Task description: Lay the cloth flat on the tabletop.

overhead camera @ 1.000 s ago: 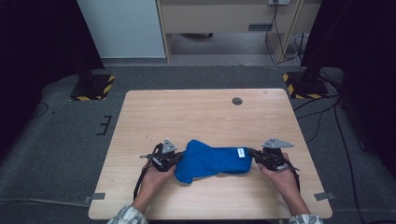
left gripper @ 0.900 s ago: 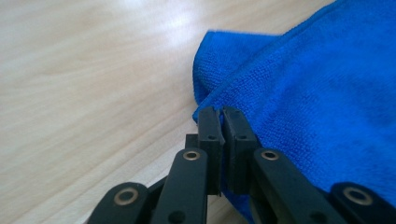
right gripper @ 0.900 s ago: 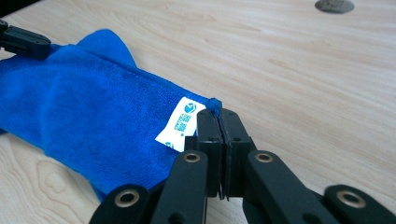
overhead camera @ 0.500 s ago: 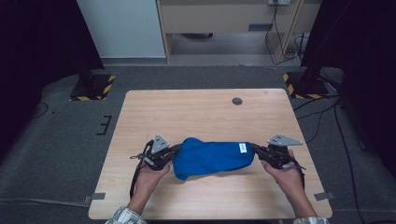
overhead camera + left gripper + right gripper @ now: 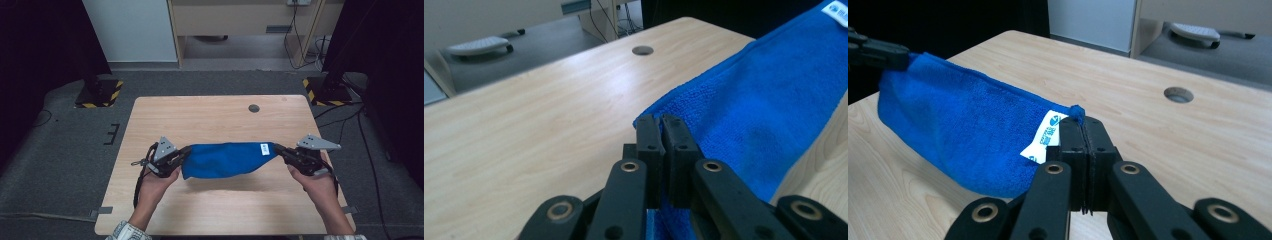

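Both hands had risen and spread since a second earlier, so the blue cloth (image 5: 225,160) hung stretched crosswise over the table (image 5: 210,115), left gripper (image 5: 181,156) and right gripper (image 5: 278,150) each clamped on an opposite top corner.

I log this as a lab recording bay: bare wooden table (image 5: 220,120) with cable hole (image 5: 254,108), grey carpet floor (image 5: 65,150), hazard-striped stand bases (image 5: 97,95), black curtains (image 5: 40,45), trailing cables (image 5: 295,35).
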A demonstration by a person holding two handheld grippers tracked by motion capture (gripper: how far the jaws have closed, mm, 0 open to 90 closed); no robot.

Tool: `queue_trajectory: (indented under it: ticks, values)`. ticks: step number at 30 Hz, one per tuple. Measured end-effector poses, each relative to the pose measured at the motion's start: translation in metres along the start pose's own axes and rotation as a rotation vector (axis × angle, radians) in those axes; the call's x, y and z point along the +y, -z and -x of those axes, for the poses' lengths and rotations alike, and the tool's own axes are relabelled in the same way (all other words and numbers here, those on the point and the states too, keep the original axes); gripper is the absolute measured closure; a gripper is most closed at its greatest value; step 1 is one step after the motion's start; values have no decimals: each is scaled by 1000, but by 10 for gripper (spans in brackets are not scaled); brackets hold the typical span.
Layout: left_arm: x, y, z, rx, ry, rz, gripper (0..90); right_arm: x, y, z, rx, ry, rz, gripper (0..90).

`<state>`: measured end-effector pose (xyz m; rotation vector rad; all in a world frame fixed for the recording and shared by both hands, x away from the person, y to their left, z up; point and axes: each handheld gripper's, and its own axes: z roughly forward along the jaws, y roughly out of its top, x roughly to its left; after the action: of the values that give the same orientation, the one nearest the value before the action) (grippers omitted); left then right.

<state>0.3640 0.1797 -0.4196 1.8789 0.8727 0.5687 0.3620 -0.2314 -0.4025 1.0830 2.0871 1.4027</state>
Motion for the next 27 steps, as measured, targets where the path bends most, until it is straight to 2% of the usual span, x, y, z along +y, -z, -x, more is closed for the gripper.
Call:
queue_trajectory:
  ticks: [2, 5, 6, 7, 8, 9, 10, 13, 15, 16, 17, 18, 19, 21, 22, 23, 27]
  values:
    - [6, -3, -3, 8, -8, -2, 866, 4, -8, 3, -3, 6, -7, 890]
    - [12, -14, -15, 18, 8, 4, 867, 4, -26, 11, -3, 2, -27, 890]
    - [12, -14, -15, 18, 8, 4, 866, 4, -32, 14, -7, 0, -32, 890]
    - [13, -20, -22, 28, 14, -2, 866, 4, -38, 17, -9, -6, -36, 890]
    - [13, -20, -22, 28, 14, -2, 866, 4, -38, 17, -9, -6, -36, 890]
    - [11, -26, -28, 36, 24, -4, 866, 3, -49, 22, -13, -8, -48, 891]
    - [10, -28, -30, 37, 32, -3, 866, 2, -53, 23, -17, -12, -53, 891]
    - [0, -32, -34, 29, 41, -24, 865, -1, -60, 28, -24, -25, -67, 891]
    - [-10, -31, -34, 22, 48, -48, 865, -4, -60, 28, -22, -27, -72, 891]
    - [-10, -31, -34, 22, 48, -48, 865, -4, -60, 28, -22, -27, -72, 891]
    - [-21, -30, -33, 17, 44, -67, 864, -8, -58, 26, -14, -27, -81, 891]
    - [-21, -30, -33, 17, 44, -67, 864, -11, -58, 26, -13, -24, -83, 891]
    - [-32, -31, -33, 13, 48, -83, 863, -15, -57, 25, -9, -25, -90, 891]
    - [-38, -33, -33, 6, 57, -91, 861, -18, -58, 24, -5, -29, -92, 891]
    - [-44, -35, -32, 2, 58, -101, 859, -23, -59, 23, -5, -29, -98, 891]
    - [-55, -37, -31, -2, 54, -126, 849, -33, -62, 19, 2, -23, -126, 891]
    - [-66, -37, -31, -8, 61, -140, 782, -48, -67, 15, 8, -24, -155, 890]
